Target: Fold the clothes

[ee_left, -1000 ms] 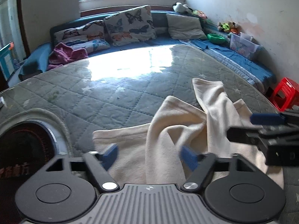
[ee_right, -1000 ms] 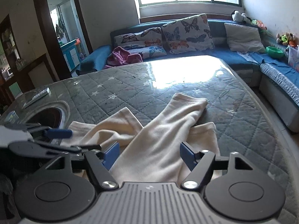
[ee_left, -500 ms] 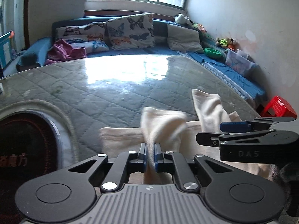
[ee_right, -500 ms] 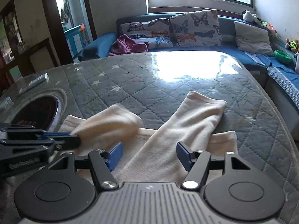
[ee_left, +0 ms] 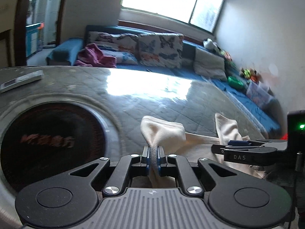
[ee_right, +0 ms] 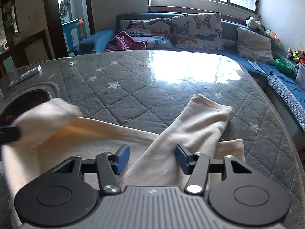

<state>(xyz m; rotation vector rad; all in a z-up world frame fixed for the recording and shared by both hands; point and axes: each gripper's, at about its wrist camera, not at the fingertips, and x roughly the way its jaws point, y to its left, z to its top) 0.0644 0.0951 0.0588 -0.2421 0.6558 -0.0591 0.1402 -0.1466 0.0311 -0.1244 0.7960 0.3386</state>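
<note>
A cream garment (ee_right: 190, 127) lies on the grey quilted table (ee_right: 133, 87). My left gripper (ee_left: 154, 161) is shut on one cream sleeve (ee_left: 162, 131) and holds it lifted, out to the left; that sleeve shows blurred in the right wrist view (ee_right: 43, 114). My right gripper (ee_right: 151, 158) is open, its blue pads (ee_right: 122, 157) on either side of the other sleeve, which lies flat pointing away. The right gripper also shows side-on in the left wrist view (ee_left: 238, 147).
A round dark opening (ee_left: 49, 139) is set in the table at the left. A remote (ee_right: 24, 74) lies at the far left. A blue sofa (ee_right: 190, 43) with butterfly cushions and a pink cloth (ee_right: 125, 42) lines the back and right.
My left gripper closed on the left sleeve, then lifted and carried it leftward, turning toward the round opening. My right gripper stayed open over the other sleeve.
</note>
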